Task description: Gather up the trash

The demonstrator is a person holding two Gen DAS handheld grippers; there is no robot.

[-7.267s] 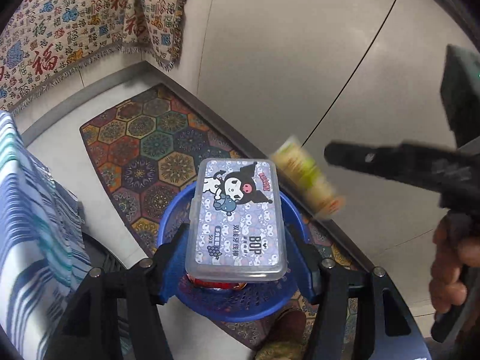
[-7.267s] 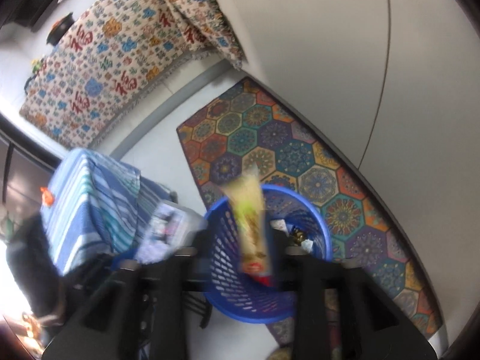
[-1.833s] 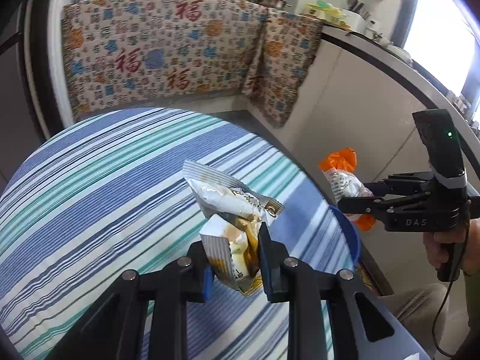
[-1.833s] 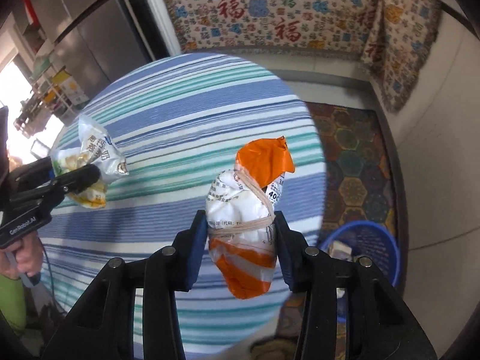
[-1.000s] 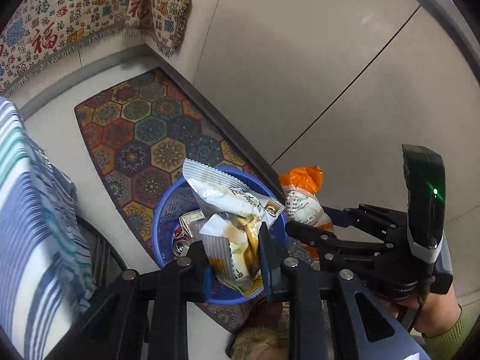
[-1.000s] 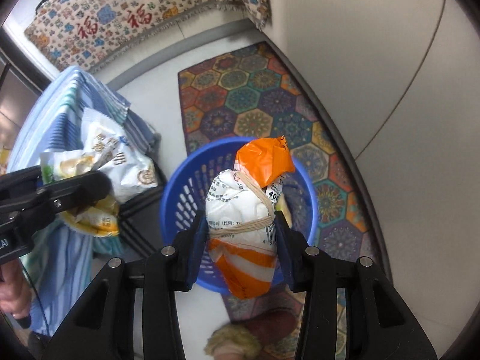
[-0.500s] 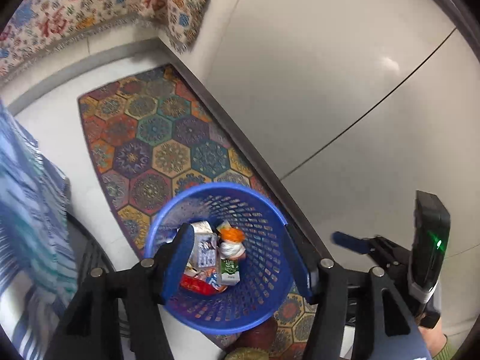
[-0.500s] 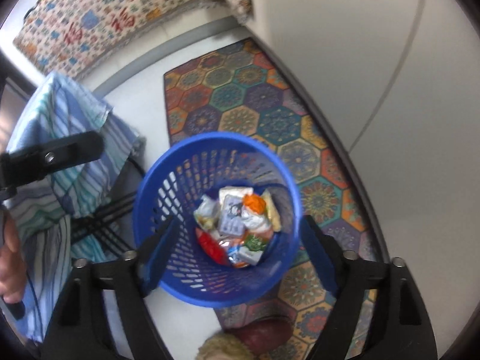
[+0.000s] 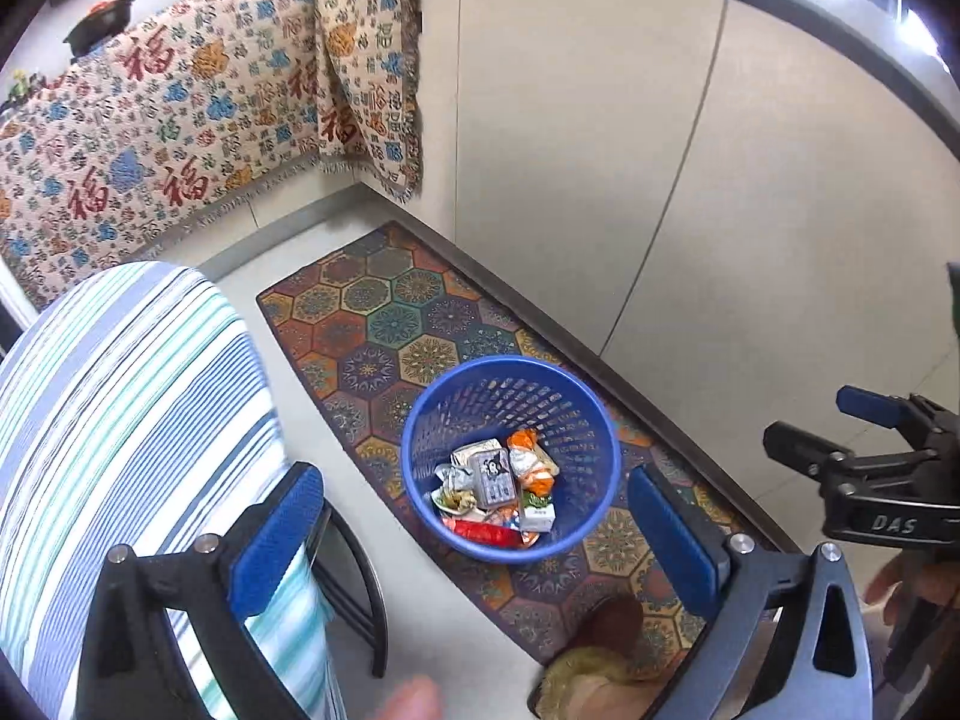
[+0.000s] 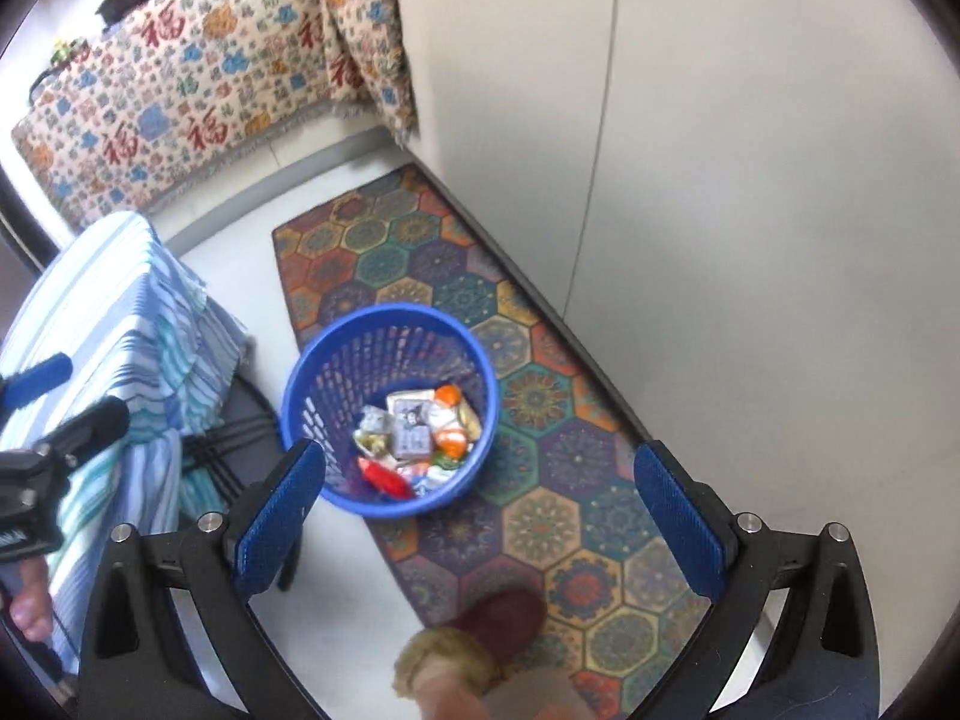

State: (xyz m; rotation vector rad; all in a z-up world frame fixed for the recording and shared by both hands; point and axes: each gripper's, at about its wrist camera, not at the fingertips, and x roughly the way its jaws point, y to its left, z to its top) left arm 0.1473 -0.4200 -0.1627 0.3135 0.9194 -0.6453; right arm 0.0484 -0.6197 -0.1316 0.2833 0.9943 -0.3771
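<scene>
Left claw (image 9: 477, 531) tilted steeply down toward the floor, jaws opening, nothing between the blue pads (image 9: 276, 531). Striped worktop (image 9: 120, 420) left of it. Blue basket (image 9: 510, 372) below and ahead, framed between the fingers, on a patterned rug (image 9: 390, 312); trash (image 9: 498, 489) heaped in its bottom, wrappers and a small printed box. Right claw (image 10: 477, 504) likewise angled down, jaws spread wide and empty, basket (image 10: 336, 354) ahead and left of centre. Slipper (image 10: 504, 612) under the right claw, on the rug's edge.
</scene>
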